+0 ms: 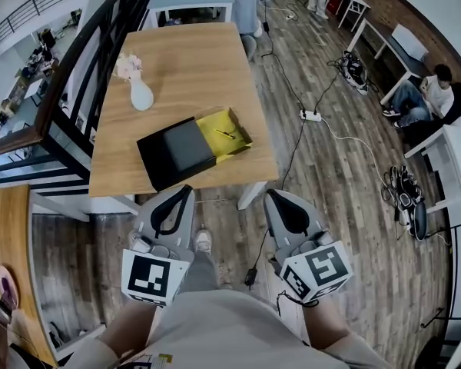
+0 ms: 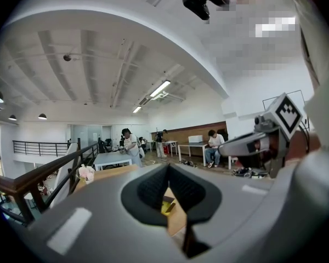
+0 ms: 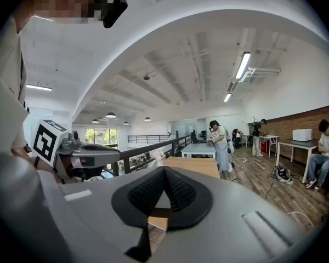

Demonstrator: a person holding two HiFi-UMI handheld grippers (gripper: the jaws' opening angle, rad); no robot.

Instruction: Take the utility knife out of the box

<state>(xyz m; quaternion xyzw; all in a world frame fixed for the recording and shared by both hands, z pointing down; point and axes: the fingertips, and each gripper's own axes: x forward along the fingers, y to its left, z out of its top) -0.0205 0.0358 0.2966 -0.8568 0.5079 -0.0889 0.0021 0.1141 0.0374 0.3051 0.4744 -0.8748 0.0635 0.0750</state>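
Head view, table: A wooden table [image 1: 192, 60] stands ahead on a plank floor, with a white vase [image 1: 141, 96] of flowers near its left edge.
Head view, box: A black box [image 1: 177, 154] sits at the table's near edge, and its yellow tray [image 1: 215, 123] is exposed at the right end.
Head view, knife: The knife [image 1: 227, 134] lies inside the yellow tray, well apart from both tools.
Head view, grippers: The left gripper [image 1: 183, 194] and right gripper [image 1: 276, 198] are side by side over the floor, short of the table. Both point toward it above the person's legs.
Left gripper view, jaws: The dark pads meet at their tips with nothing between them. A patch of the yellow tray shows just below them, farther off.
Right gripper view, jaws: The pads are pressed together tip to tip and hold nothing. The table's wood lies beyond them.
Right gripper view, room: A standing person [image 3: 219, 144] works at a far white table.
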